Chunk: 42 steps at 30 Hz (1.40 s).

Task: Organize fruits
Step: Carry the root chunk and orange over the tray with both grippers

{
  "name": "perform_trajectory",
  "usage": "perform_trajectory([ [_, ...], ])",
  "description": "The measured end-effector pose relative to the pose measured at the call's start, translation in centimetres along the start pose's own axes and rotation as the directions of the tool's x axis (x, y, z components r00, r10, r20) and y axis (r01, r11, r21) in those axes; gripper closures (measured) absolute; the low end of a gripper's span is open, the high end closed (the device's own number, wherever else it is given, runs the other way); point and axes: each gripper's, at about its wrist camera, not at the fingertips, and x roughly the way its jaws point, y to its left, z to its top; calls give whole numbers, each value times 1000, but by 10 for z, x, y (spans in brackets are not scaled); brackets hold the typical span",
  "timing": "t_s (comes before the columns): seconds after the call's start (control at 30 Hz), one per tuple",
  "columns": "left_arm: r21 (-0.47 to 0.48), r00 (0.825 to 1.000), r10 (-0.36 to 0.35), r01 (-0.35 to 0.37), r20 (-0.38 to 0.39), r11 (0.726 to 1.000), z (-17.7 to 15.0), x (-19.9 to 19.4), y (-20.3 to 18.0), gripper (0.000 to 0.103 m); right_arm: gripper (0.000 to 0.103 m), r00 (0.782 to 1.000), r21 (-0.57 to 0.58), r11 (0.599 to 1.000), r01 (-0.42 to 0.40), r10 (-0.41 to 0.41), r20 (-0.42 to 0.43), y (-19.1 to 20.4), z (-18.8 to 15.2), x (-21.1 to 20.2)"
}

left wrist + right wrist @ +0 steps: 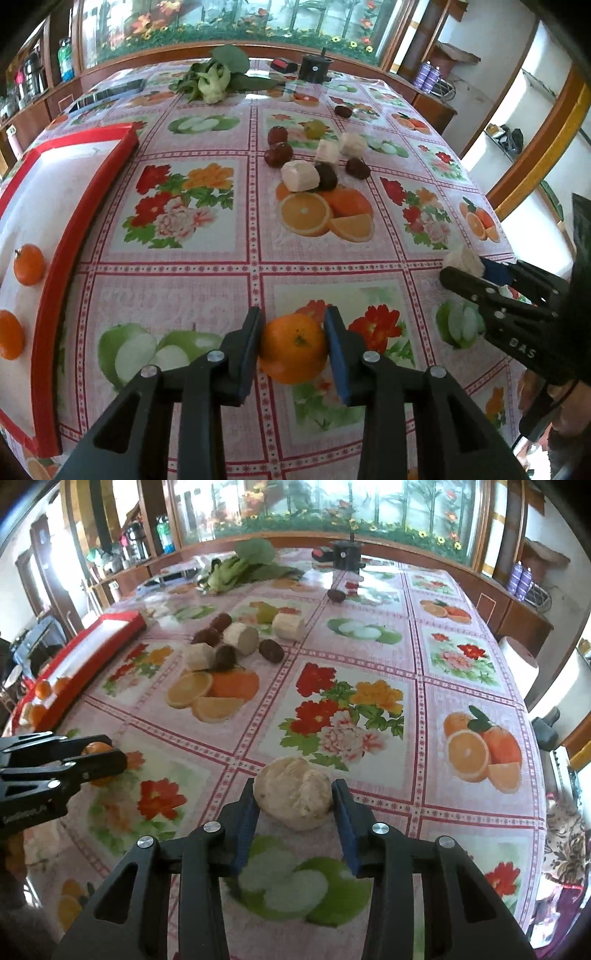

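Left wrist view: left hand-held gripper (293, 349) clamped on an orange (293, 352) over the desk (207, 280), red tray (70, 258) alongside. Right wrist view: right hand-held gripper (295, 805) gripping a pale chunk (295, 794); more chunks and dark fruits (271, 650) well beyond.

oranges (292, 349): 3 | white chunks (300, 176): 4 | dark fruits (277, 155): 5

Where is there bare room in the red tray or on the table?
The red tray is bare beyond its two tangerines toward its far corner. Open tablecloth lies between the tray rim and the left gripper. Crowded: the cluster of white chunks and dark fruits.
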Motion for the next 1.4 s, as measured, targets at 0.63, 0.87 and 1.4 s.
perform_trajectory([
  [0.63, -52, 999, -27, 29, 36, 998, -4, -32, 40, 66, 65, 993, -17, 993, -120, 120, -6, 59, 28, 1],
  [0.87, -92, 996, 0, 8, 84, 996, 3, -54, 75, 66, 65, 983, -49, 982, -182, 181, -26, 102, 54, 14],
  [1.4, -250, 973, 181, -142, 143, 958, 45, -83, 200, 66, 65, 936, -121, 928, -351, 347, -53, 226, 133, 64],
])
